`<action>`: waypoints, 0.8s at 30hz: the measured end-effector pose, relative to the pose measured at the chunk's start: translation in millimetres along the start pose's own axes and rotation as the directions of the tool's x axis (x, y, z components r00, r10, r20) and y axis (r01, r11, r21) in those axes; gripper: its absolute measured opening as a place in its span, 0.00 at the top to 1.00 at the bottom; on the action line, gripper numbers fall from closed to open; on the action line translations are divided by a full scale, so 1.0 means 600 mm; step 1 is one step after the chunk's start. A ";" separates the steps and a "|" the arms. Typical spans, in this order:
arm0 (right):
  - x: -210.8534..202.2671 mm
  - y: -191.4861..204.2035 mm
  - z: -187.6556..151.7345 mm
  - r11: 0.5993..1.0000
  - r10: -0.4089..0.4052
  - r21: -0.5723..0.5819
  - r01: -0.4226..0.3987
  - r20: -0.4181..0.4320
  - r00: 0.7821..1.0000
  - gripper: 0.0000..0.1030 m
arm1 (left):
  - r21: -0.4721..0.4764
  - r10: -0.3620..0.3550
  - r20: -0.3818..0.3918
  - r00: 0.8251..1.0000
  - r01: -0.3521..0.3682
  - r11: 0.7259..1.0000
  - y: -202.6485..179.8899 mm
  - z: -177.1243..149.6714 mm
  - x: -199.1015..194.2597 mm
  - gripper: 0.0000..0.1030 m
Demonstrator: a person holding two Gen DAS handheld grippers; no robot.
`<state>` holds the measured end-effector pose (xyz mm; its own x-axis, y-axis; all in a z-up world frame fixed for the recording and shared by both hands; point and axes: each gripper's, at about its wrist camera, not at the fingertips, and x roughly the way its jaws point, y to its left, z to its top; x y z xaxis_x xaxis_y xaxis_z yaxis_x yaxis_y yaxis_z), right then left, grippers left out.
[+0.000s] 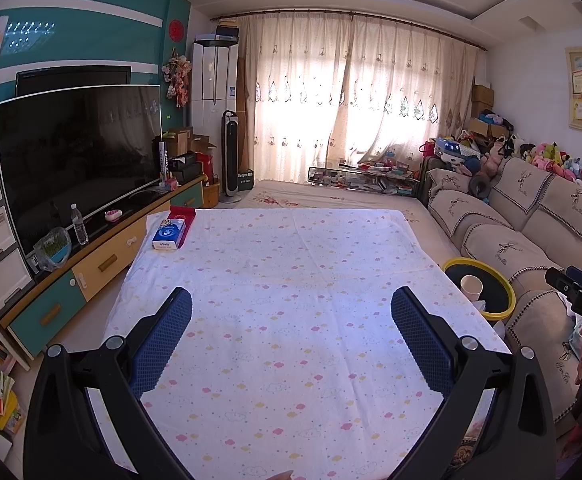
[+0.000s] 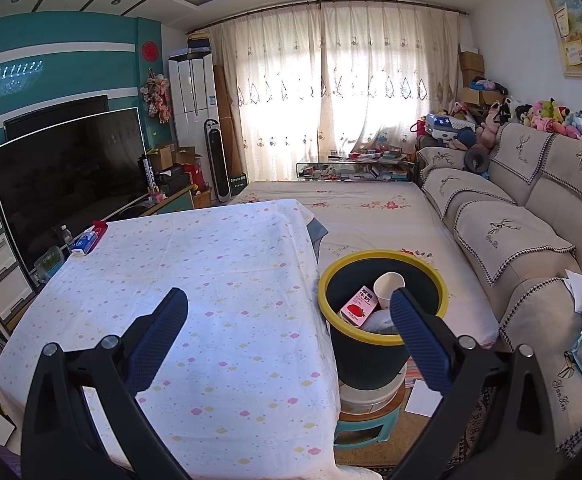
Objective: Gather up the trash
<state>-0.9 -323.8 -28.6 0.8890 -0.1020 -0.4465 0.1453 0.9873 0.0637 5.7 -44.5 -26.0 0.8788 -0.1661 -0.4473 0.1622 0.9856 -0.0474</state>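
Trash bin (image 1: 491,312): left view shows the rim and interior only; the body is hidden behind the worktop (image 1: 291,300) edge.
Strawberry carton (image 2: 359,306): lower part sunk inside the bin; print too small to read.
Bin contents under the paper cup (image 2: 389,286): partly covered by a right finger (image 2: 419,336).
Tissue box (image 1: 169,234): small print illegible.

I'm working in a lived-in family living room, with a table (image 1: 291,280) under a cloud-print cloth as my landmark. To its left a big television (image 1: 79,152) stands on a teal-and-yellow cabinet (image 1: 91,276) against a teal wall, and to its right a beige sofa (image 2: 531,216) runs along the wall, its back lined with plush toys (image 2: 563,120). Beyond the table a floral-covered platform reaches sheer embroidered curtains (image 1: 355,96) over a bright window, with a standing air conditioner (image 1: 215,80) in the far-left corner.
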 end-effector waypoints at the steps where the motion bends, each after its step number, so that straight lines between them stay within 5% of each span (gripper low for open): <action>1: 0.000 0.000 0.000 1.000 0.000 0.000 0.000 0.000 1.000 0.07 | 0.000 0.000 -0.001 1.000 0.000 1.000 0.000 0.000 0.000 0.05; 24: -0.001 0.000 0.002 1.000 0.001 0.003 -0.001 -0.001 1.000 0.07 | 0.000 0.001 -0.006 1.000 -0.001 1.000 0.001 -0.001 0.002 0.05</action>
<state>-1.3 -323.6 -27.3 0.8884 -0.1011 -0.4478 0.1458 0.9871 0.0665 6.6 -43.9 -27.1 0.8763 -0.1651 -0.4525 0.1614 0.9858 -0.0471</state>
